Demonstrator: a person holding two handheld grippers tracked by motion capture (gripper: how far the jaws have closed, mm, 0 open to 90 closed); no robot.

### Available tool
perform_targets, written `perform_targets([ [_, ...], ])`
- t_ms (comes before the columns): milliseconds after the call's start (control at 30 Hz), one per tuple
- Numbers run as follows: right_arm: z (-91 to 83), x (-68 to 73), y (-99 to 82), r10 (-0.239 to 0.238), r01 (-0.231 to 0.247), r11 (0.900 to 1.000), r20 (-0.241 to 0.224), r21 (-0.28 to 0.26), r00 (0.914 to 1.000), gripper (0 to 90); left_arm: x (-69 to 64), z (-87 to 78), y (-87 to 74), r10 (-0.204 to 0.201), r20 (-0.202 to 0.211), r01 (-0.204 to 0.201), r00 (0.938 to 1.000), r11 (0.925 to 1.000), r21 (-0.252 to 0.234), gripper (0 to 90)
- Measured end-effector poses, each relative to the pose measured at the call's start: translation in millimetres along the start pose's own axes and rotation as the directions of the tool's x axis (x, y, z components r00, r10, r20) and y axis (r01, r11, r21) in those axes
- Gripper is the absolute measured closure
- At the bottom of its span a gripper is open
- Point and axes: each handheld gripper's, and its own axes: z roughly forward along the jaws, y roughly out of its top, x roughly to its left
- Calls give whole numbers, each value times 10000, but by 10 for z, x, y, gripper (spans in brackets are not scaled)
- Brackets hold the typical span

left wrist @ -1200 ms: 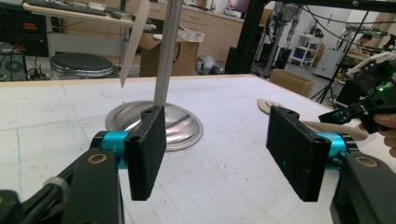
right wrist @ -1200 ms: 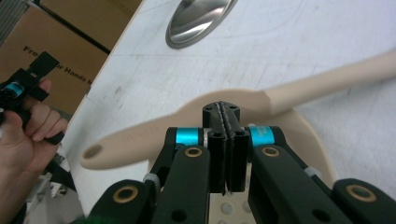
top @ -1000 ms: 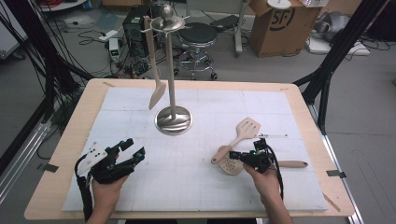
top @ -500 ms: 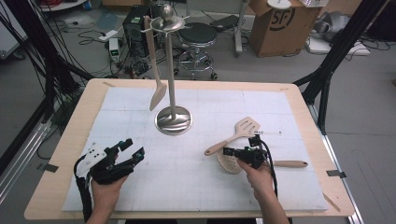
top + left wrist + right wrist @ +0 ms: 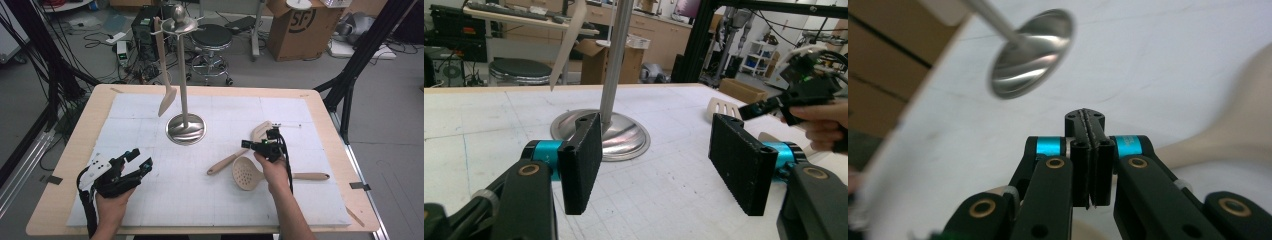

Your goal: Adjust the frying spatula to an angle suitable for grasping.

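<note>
Right gripper (image 5: 250,144) sits over the mat mid-right w/ its black jaws pressed flat together, nothing visible between them in the right gripper view, so no clamp on anything afaict. Just beside it lies the beige slotted wooden spatula (image 5: 239,151), handle running down-left across the white gridded mat (image 5: 150,210), head partly hidden by the gripper, so can't tell if they touch. Right next to that hand is the beige perforated skimmer spoon (image 5: 248,175), flat on the mat, handle pointing right. Left gripper (image 5: 140,161) hangs near the front-left, jaws wide apart and empty. Shiny steel utensil stand (image 5: 185,127) is upright mid-table w/ a beige wooden turner (image 5: 165,75) hanging off its top.
</note>
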Motion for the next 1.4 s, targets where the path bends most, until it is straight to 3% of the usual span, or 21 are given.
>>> perform_targets([
  [33, 7, -32, 79, -205, 198, 9997, 511, 134, 9985, 897, 1, -1, 0, -2, -2, 2, 10000, 10000, -5, 388],
  [167, 100, -133, 250, -332, 258, 9976, 1156, 646, 9927, 897, 16, -8, -5, -15, -83, 15, 10000, 10000, 41, 388],
  [500, 484, -278, 291, -1070, 714, 9823, 2060, 1733, 9727, 897, 60, -44, -17, -68, -233, 69, 9997, 10000, 41, 389],
  [633, 510, -265, 282, -1603, 1103, 9715, 2388, 2097, 9578, 898, 62, -49, -13, -101, -222, 101, 9997, 9999, -28, 389],
  [700, 477, -245, 285, -1980, 1335, 9631, 2793, 2336, 9396, 899, 61, -53, -9, -101, -206, 100, 9997, 9999, -54, 389],
  [800, 378, -277, 278, -2130, 1294, 9601, 3483, 2481, 9129, 899, 58, -63, 0, -93, -175, 91, 9998, 9999, -108, 389],
  [867, 294, -336, 256, -1891, 1081, 9654, 3520, 2373, 9167, 899, 47, -60, 4, -75, -148, 73, 9999, 9999, -114, 390],
  [933, 223, -368, 226, -1875, 1035, 9664, 3700, 2352, 9099, 899, 31, -53, 9, -56, -83, 54, 10000, 9999, -147, 390],
  [1000, 180, -383, 210, -1641, 825, 9705, 3698, 2267, 9145, 899, 20, -49, 15, -8, -54, 8, 10000, 9999, -135, 390],
  [1200, 162, -326, 199, -1618, 679, 9674, 3892, 2438, 9068, 898, 24, -51, 20, -45, -75, 44, 10000, 9998, -181, 391],
  [1400, 74, -327, 184, -1171, 122, 9622, 3726, 2721, 9206, 896, 39, -54, 16, -55, -35, 54, 10000, 9999, -162, 391],
])
